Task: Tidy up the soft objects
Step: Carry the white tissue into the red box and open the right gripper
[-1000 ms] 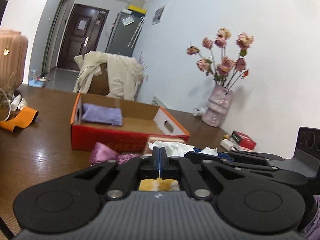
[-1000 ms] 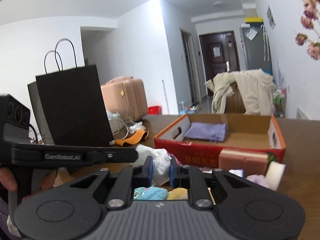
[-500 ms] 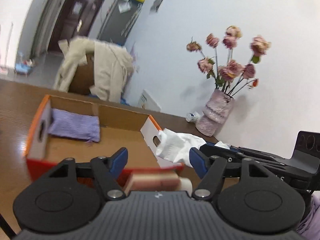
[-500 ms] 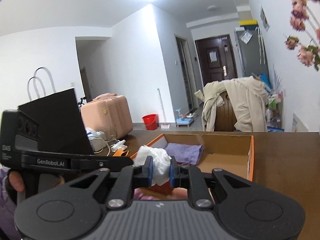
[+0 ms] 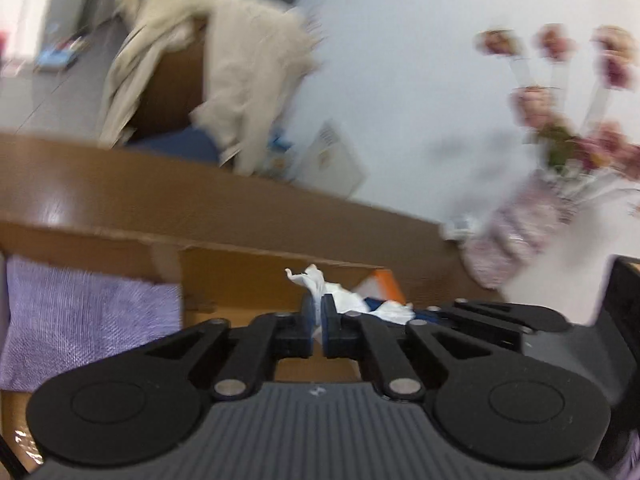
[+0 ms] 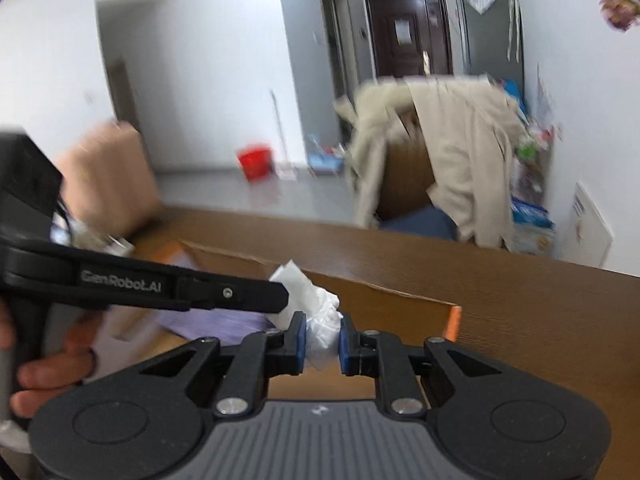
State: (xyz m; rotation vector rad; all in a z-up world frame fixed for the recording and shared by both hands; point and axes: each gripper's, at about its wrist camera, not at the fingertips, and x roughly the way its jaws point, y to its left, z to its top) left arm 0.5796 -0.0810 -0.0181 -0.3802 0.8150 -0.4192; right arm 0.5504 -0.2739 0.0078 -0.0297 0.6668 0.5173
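The right gripper (image 6: 323,340) is squeezed tight on a crumpled white soft thing (image 6: 316,312), in the lower middle of the right wrist picture. It looks like thin white plastic or tissue, but the blur makes that hard to tell. The left gripper (image 5: 319,322) has just closed its jaws, and a thin bit of the same white thing (image 5: 316,280) sticks up between them, in the lower middle of the left wrist picture. So both grippers seem to hold it together.

They are over the open cardboard box (image 6: 400,300) on the brown desk (image 6: 520,292). A purple cloth (image 5: 88,320) already lies in the box, at the lower left of the left wrist picture.

The job now looks like putting the white thing into the box. To do it well, bring both grippers down together so the white thing does not tear. Aim for the bare box floor next to the purple cloth, not on top of it. Go low before letting go, because a light thing can float away. Open one gripper first, then the other, and lift slowly so nothing sticks to the pads.
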